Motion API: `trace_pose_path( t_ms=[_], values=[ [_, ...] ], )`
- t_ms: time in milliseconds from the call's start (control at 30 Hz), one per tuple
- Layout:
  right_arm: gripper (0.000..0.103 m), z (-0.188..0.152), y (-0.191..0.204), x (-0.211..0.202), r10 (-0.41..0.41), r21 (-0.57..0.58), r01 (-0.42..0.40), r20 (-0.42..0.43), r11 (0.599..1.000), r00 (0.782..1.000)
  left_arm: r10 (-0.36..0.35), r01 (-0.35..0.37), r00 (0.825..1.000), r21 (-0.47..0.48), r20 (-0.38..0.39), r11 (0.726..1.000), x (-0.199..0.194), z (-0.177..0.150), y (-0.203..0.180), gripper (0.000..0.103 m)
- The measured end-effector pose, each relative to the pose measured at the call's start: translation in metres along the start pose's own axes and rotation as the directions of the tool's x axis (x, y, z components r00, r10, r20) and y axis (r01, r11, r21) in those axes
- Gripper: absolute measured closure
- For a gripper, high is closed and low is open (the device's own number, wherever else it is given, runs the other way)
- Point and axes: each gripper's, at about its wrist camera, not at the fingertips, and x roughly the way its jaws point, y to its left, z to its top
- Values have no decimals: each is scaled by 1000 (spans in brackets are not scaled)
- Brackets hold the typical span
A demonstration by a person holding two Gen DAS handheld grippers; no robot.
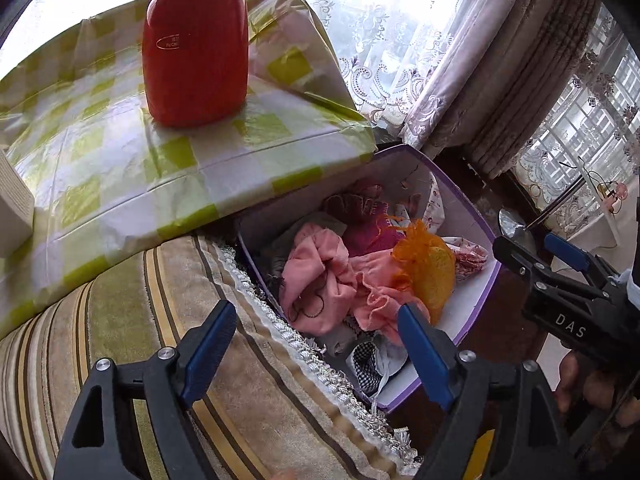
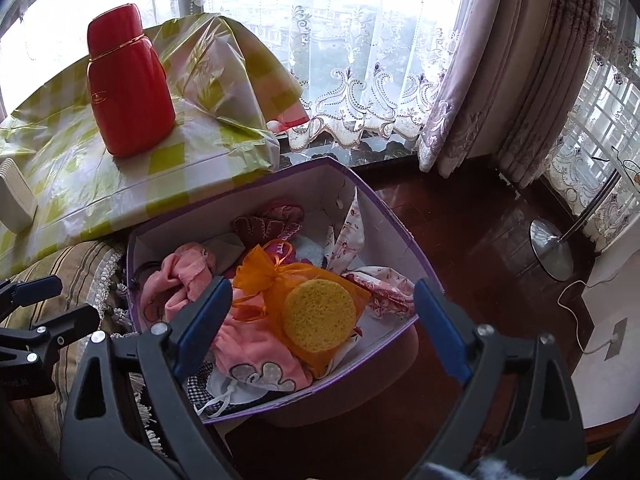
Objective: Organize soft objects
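Note:
A purple box with white inner walls holds a pile of soft things. On top lies an orange mesh pouch with a round yellow sponge inside. Pink cloths, a maroon knit piece and a checked cloth lie around it. My left gripper is open and empty above the box's near left edge. My right gripper is open and empty, hovering over the pouch. It shows at the right of the left wrist view.
A red flask stands on a table with a green-checked cover. A striped cushion with fringe lies left of the box. Dark wooden floor, lace curtains and a lamp base are to the right.

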Motion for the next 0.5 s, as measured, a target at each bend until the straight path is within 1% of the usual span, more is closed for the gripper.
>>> trace_pose_path(
  t_ms=[100,200,267,500],
  values=[
    [10,-8,0,-11,-19,6,19,10,1000,1000,1,-1,1000,4,-22,1000,0,-8,-2,15],
    [10,-15,2,-18,-40,0,40,16,999,999,-24,24,999,-7,-27,1000,1,-12,-1,11],
    [10,-16,2,-18,-40,2,40,5,999,999,-40,39,999,-12,-27,999,2,-13,0,9],
    [10,-17,8,-13,-22,6,22,-19,1000,1000,-39,39,999,13,-33,999,5,-14,-2,8]
  ],
)
